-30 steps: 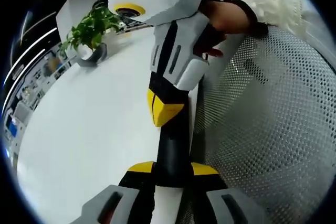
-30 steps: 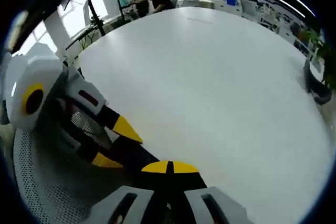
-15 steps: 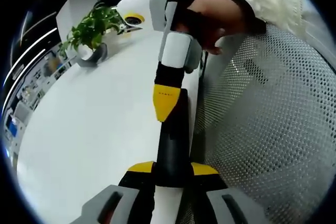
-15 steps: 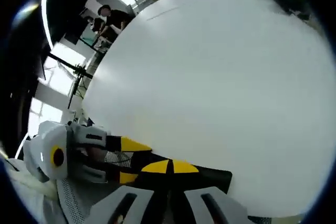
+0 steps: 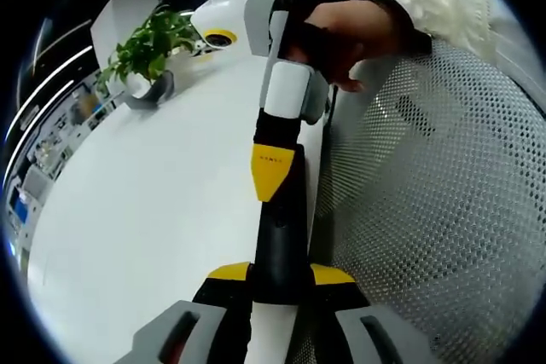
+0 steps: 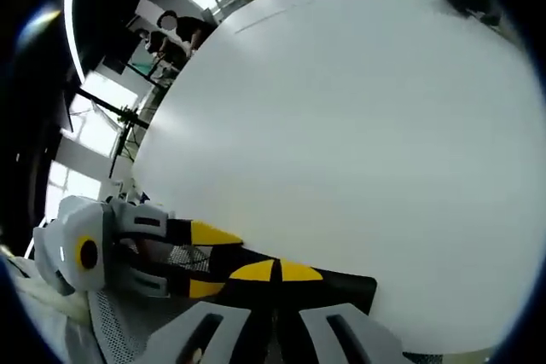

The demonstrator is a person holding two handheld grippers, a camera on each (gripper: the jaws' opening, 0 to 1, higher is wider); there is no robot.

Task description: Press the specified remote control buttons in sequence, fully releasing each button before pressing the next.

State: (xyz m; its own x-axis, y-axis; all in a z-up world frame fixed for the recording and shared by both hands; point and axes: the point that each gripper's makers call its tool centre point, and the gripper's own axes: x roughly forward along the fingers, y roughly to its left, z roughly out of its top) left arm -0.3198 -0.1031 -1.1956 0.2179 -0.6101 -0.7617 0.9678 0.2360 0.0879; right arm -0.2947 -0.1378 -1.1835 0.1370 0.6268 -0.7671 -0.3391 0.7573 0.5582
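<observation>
While we look along the left gripper (image 5: 280, 283), its jaws sit clamped on a black remote control (image 5: 280, 236) that points out over the edge of the white bench (image 5: 145, 210), and the right gripper (image 5: 273, 172), held by a hand (image 5: 345, 31), touches the remote's far end with its yellow tip. From the right gripper view, our jaws (image 6: 275, 272) meet at their yellow tips, pressed together over the remote (image 6: 341, 289), with a potted plant (image 5: 147, 49) well apart across the bench

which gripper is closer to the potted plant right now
Right. In the left gripper view, the right gripper reaches up the white table toward the potted plant; the left gripper sits farther back.
</observation>
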